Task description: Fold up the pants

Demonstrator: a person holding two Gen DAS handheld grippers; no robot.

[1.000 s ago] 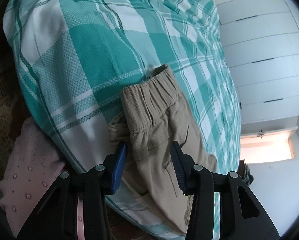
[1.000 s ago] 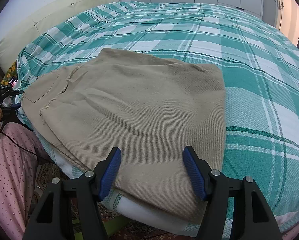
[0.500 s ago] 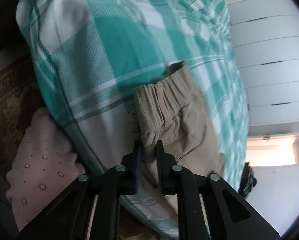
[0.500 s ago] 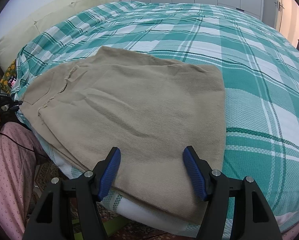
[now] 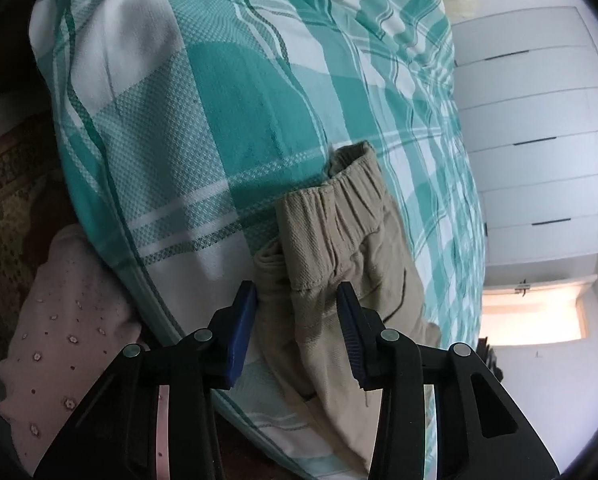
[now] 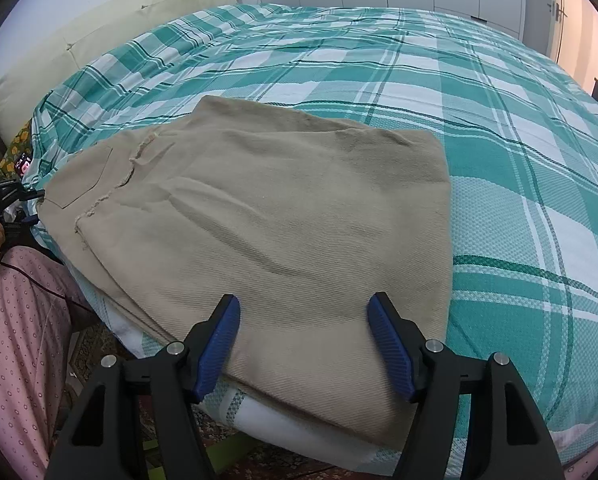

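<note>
Beige pants (image 6: 283, 216) lie folded flat on a green and white checked bed (image 6: 499, 128), near its front edge. My right gripper (image 6: 305, 344) is open and empty, its blue pads just above the folded front edge of the cloth. In the left wrist view the elastic waistband end of the pants (image 5: 339, 232) hangs at the bed's edge. My left gripper (image 5: 295, 312) is open, its pads on either side of the waistband corner, not pinching it. The left gripper also shows small at the far left of the right wrist view (image 6: 15, 200).
The person's pink dotted pajama leg (image 6: 15, 340) is at the left beside the bed. A patterned rug (image 5: 7, 184) covers the floor below. White wardrobe doors (image 5: 539, 128) and a lit doorway (image 5: 535, 312) lie beyond the bed. A cream headboard cushion (image 6: 111, 28) is at the back left.
My left gripper shut on the waistband corner half a second ago and has now opened again, letting the cloth go. The right gripper has hardly moved.
</note>
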